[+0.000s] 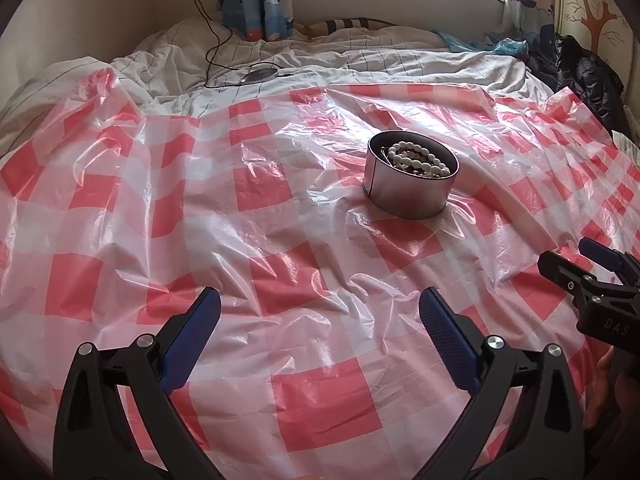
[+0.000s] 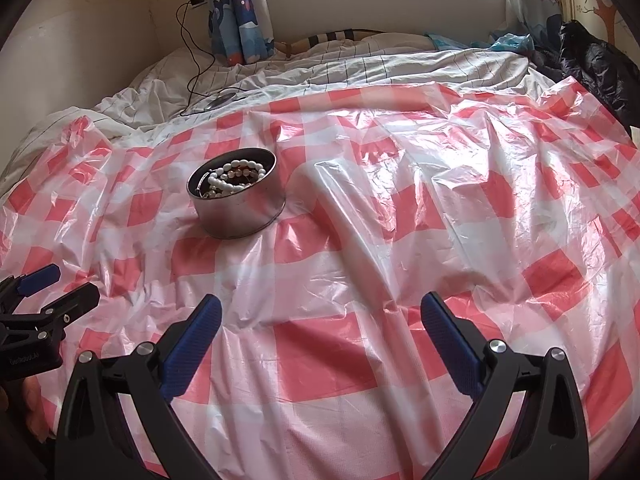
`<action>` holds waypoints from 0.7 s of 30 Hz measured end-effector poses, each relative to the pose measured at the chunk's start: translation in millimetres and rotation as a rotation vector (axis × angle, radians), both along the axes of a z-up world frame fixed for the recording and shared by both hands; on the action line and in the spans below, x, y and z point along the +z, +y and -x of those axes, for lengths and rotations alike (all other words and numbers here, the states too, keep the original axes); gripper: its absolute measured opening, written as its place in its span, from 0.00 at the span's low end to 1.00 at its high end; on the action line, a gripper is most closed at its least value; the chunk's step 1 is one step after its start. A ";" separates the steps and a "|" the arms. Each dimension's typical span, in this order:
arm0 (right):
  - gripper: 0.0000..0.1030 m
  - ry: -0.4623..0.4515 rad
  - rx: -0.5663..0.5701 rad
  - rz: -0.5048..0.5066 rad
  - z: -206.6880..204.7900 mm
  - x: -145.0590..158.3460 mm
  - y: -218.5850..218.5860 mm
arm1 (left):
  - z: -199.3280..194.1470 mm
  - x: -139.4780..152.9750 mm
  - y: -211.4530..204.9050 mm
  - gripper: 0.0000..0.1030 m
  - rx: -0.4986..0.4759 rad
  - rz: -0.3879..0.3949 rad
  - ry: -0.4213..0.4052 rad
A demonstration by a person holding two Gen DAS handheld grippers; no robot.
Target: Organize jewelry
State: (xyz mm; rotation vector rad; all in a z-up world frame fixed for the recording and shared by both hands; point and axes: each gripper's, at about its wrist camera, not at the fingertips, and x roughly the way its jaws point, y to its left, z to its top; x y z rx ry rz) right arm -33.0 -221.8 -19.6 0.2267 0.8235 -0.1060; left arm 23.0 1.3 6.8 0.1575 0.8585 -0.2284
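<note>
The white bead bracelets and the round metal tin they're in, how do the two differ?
The white bead bracelets are strings of small pale beads, coiled loosely; the metal tin is one smooth, grey, shiny wall. The bracelets lie heaped and tangled with darker pieces; the tin stands upright and open on the checked plastic sheet. Both are round, and neither open gripper touches them.

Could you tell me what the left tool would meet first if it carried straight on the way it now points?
Most likely the checkered plastic sheet: the open left tool points slightly down at bare sheet. The metal tin of pearl bracelets sits farther on and a little right of its line, though depth is hard to judge.
</note>
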 end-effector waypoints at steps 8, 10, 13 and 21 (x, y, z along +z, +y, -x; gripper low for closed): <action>0.93 0.006 0.000 -0.004 -0.7 -1.4 0.3 | -0.3 -0.4 -0.4 0.93 0.001 -0.006 0.001; 0.93 0.005 -0.001 -0.003 -0.8 -1.5 0.5 | -0.2 -1.3 -1.8 0.93 0.001 -0.011 0.001; 0.93 0.006 0.000 -0.004 -1.0 -1.7 0.1 | -0.4 -1.9 -3.7 0.93 0.001 -0.019 0.001; 0.93 0.007 0.000 -0.003 -0.9 -1.7 0.4 | -2.2 -1.2 -1.7 0.93 0.006 0.018 0.020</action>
